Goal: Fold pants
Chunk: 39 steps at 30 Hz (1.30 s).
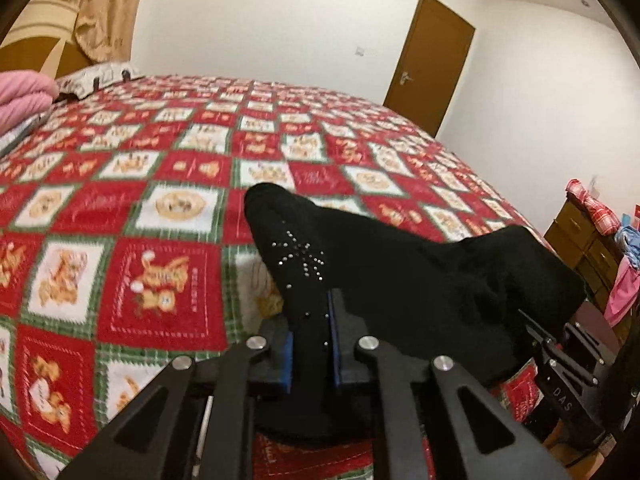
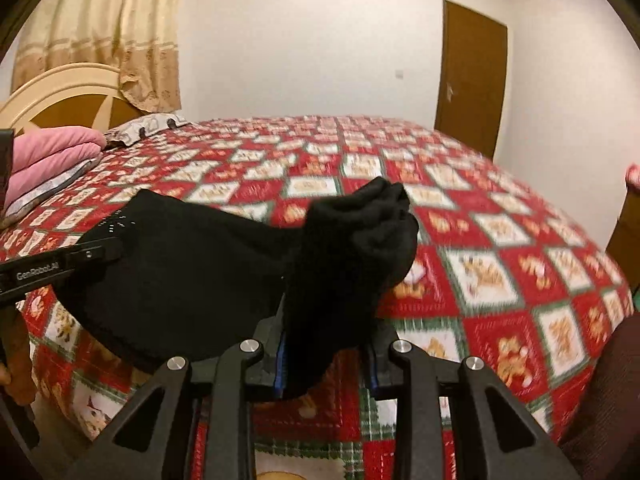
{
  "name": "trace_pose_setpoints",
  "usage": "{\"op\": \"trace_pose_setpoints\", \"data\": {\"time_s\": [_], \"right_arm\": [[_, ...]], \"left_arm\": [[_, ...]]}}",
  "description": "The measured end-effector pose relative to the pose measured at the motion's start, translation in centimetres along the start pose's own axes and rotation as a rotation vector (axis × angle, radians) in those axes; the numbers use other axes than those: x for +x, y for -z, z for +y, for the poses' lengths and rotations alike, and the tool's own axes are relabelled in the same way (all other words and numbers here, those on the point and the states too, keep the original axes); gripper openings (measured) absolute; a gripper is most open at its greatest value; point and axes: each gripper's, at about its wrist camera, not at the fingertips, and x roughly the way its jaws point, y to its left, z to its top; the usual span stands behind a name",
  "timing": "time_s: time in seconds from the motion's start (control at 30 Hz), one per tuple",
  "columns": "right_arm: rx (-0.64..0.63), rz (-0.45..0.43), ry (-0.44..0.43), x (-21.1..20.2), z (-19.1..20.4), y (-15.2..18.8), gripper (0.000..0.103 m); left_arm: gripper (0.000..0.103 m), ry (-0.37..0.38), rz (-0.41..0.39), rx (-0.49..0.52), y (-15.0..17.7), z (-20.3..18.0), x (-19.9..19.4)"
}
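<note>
The black pants are held slung between the two grippers, raised above the red, white and green patchwork bedspread; one edge, beside a rhinestone starburst, is clenched between the blue pads of the left gripper; a bunched handful is pinched in the right gripper, whose jaws stand a little wider around the thicker cloth; the step in hand is judged to be the lift and spread before a fold; next, the fabric would need to be drawn taut, lowered flat onto the bedspread and one half brought over the other, both grips being kept closed until the cloth lies smooth.
</note>
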Motion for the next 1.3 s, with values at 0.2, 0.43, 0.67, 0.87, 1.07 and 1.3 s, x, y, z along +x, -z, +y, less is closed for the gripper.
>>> {"op": "trace_pose_setpoints", "data": {"time_s": [0.2, 0.43, 0.67, 0.87, 1.07, 1.3], "right_arm": [[-0.022, -0.048, -0.033, -1.4, 1.4, -1.6, 0.03], [-0.016, -0.034, -0.096, -0.6, 3.0, -2.8, 0.03], [-0.046, -0.075, -0.149, -1.1, 5.1, -5.3, 0.03], [-0.095, -0.116, -0.209, -0.5, 8.4, -7.9, 0.03], [-0.138, -0.147, -0.285, 0.3, 12.4, -10.0, 0.03], [-0.153, -0.161, -0.364, 1.6, 16.2, -12.1, 0.03]], "left_arm": [[0.013, -0.022, -0.065, 0.025, -1.3, 0.5, -1.8], [0.012, -0.059, -0.076, 0.001, -2.4, 2.6, -2.3], [0.012, -0.099, -0.1, 0.005, -3.4, 3.9, -3.0], [0.012, -0.151, -0.145, -0.01, -5.2, 6.3, -4.4], [0.012, -0.228, -0.182, -0.042, -6.9, 9.6, -5.6], [0.012, -0.294, -0.224, -0.079, -8.2, 13.0, -7.0]]}}
